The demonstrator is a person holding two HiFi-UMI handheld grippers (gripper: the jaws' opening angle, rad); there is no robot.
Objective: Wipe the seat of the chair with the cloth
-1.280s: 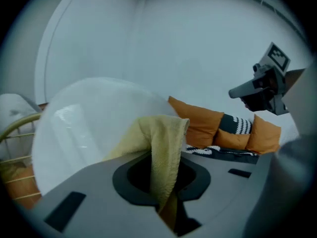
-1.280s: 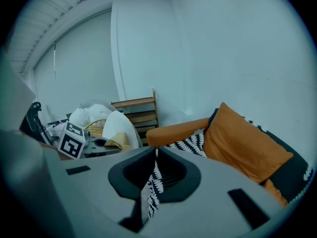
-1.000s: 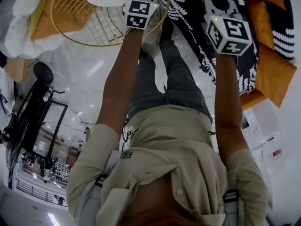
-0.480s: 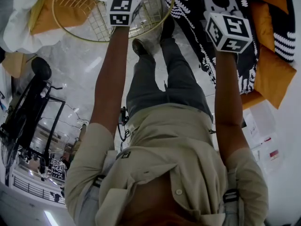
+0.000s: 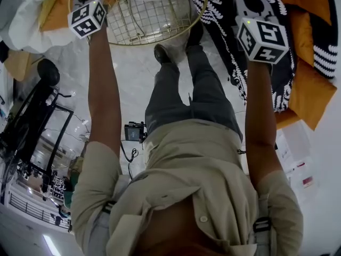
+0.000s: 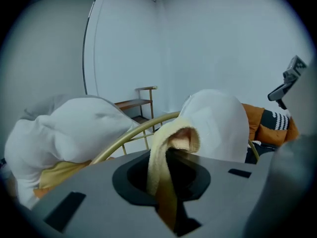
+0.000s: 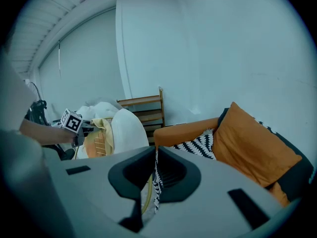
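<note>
Left hand-held gripper (image 6: 168,192) clamps the cloth (image 6: 173,138) at the seat (image 5: 149,20) rim; right hand-held gripper (image 7: 151,182) is closed, empty. Next, likely sweep across.

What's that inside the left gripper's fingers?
A yellow cloth, looped over and pinched tight by the left gripper. Its lower part sinks between the fingers, so how much more hangs below is hidden.

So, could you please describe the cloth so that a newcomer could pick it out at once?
Find the round gold wire chair, then the left gripper at its rim. The cloth is the narrow pale-yellow strip pinched in that gripper's shut jaws, folded over at the top; the white cushions beside it are bulky and ungripped.
</note>
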